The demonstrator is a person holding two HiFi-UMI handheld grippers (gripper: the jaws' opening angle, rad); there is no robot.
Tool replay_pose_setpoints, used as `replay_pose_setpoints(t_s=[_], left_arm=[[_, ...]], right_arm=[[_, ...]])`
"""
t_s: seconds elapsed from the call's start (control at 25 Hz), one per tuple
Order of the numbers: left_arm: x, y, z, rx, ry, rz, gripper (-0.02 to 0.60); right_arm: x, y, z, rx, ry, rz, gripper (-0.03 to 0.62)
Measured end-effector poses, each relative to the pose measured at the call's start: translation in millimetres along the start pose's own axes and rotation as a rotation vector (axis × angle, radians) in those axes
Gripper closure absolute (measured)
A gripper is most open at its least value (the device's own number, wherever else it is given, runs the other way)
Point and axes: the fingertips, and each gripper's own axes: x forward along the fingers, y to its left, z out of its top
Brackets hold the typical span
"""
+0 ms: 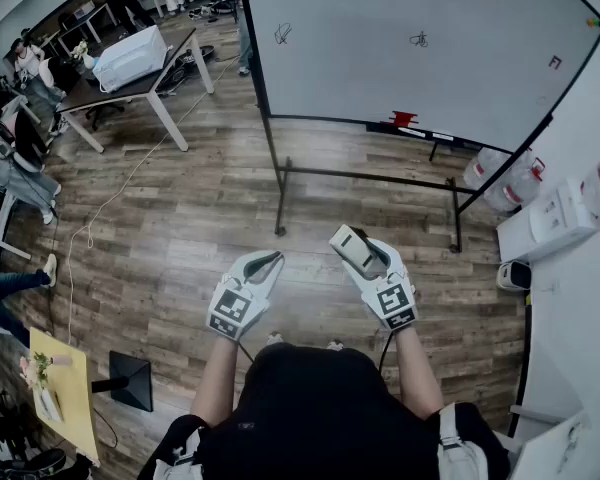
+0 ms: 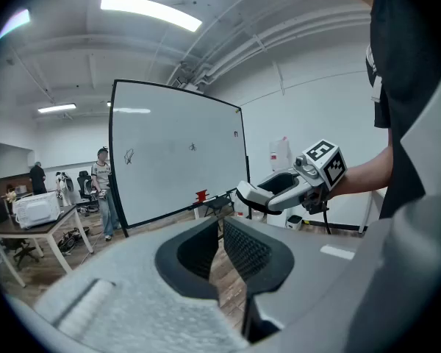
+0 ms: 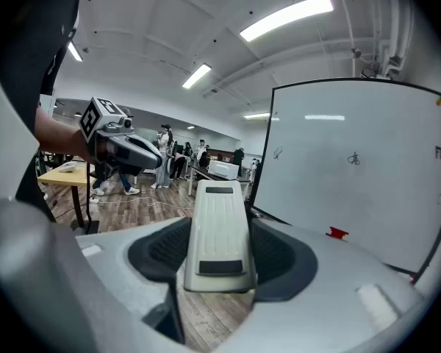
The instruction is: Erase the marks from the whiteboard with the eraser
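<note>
Eraser (image 3: 219, 230) sits clamped between the jaws of the right hand-held gripper (image 3: 220, 259). It lies lengthwise along the jaws, with its free end sticking out past the tips. In the head view the eraser (image 1: 354, 249) points forward and a little left, toward the whiteboard (image 1: 450, 78).

Left hand-held gripper (image 2: 219, 245): jaws drawn almost together, only a thin slit of floor between the pads, nothing held.

Key relation: the board stands ahead of the person on a wheeled frame, well apart from both tools.
- Right hand-held gripper (image 1: 365, 258) is slightly further forward than the left hand-held gripper (image 1: 265, 265), and it alone carries the eraser.
- Two small black marks sit high on the board: the left mark (image 1: 282, 34) near the left edge, the right mark (image 1: 418, 39) near the middle.
- The right mark lies roughly straight ahead of the eraser; the left mark is off to its left.
- Judgement: the task has not begun. The next move needs a step forward and a raise, bringing the eraser's broad face flat to the board.

Surface: the board is otherwise bare white. A red object (image 1: 403, 119) rests on its lower ledge, and there is a small red spot (image 1: 555, 62) near the right edge.

Room: wood-plank floor (image 1: 200, 228). A counter (image 1: 130, 86) to the left carries a white box (image 1: 130, 57), with people beyond it. Clear jugs (image 1: 510, 180) stand at the right, by the frame's foot.
</note>
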Motion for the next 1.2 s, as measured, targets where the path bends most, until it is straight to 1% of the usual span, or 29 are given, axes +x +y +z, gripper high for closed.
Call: replay_pose_setpoints(t_s=[0.36,0.6,0.76,1.04,1.2], left_arm=[[10.5,1.6,3.8,-0.035,-0.008,0.033,0.551],[11.2,-8.3,5.6,-0.050,-0.012,0.052,0.551],[7.7,-17.0,4.2,-0.062,-0.007,0.070,0.551],[-0.1,-31.7,0.8,-0.078,-0.004,0.115,0.551],[-3.5,-39.4,-3.6,-0.099,-0.010,0.134,0.551]], right_arm=[[-1.5,-16.2,-4.3,-0.003,-0.006,0.013,0.335],[-6.6,-14.1,-6.8,-0.004,-0.009,0.052,0.335],[-12.8,-14.0,-11.1,-0.005,-0.004,0.060,0.335],[-22.2,-16.1,-22.2,-0.074,0.021,0.061,0.336],[-25.7,-13.3,-29.0,-0.114,0.041,0.081,0.336]])
